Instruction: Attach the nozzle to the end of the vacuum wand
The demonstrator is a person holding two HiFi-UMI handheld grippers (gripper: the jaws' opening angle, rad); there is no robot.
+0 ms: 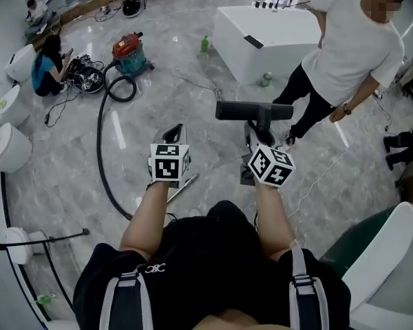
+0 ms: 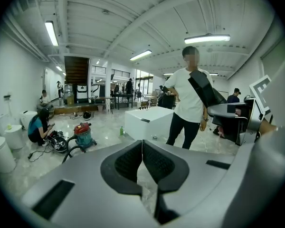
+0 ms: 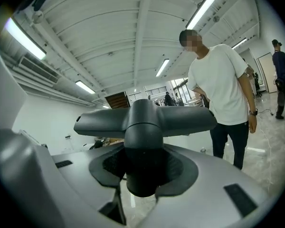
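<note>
My right gripper (image 1: 256, 143) is shut on the neck of the black T-shaped nozzle (image 1: 255, 111), whose crossbar is raised level ahead of me. In the right gripper view the nozzle (image 3: 145, 122) fills the middle, and the pads of my right gripper (image 3: 142, 175) clamp its round neck. My left gripper (image 1: 173, 137) stands shut and empty to the left of the nozzle; in its own view my left gripper (image 2: 141, 153) has its pads together. A silver wand (image 1: 182, 185) lies on the floor below the left gripper. A black hose (image 1: 100, 143) runs to the red and teal vacuum cleaner (image 1: 129, 52).
A person in a white T-shirt (image 1: 351, 53) stands at the right, close beyond the nozzle. A white block (image 1: 261, 33) stands behind, with a green bottle (image 1: 204, 44) beside it. Another person (image 1: 49, 64) sits among cables at far left. White toilets (image 1: 7, 150) line the left edge.
</note>
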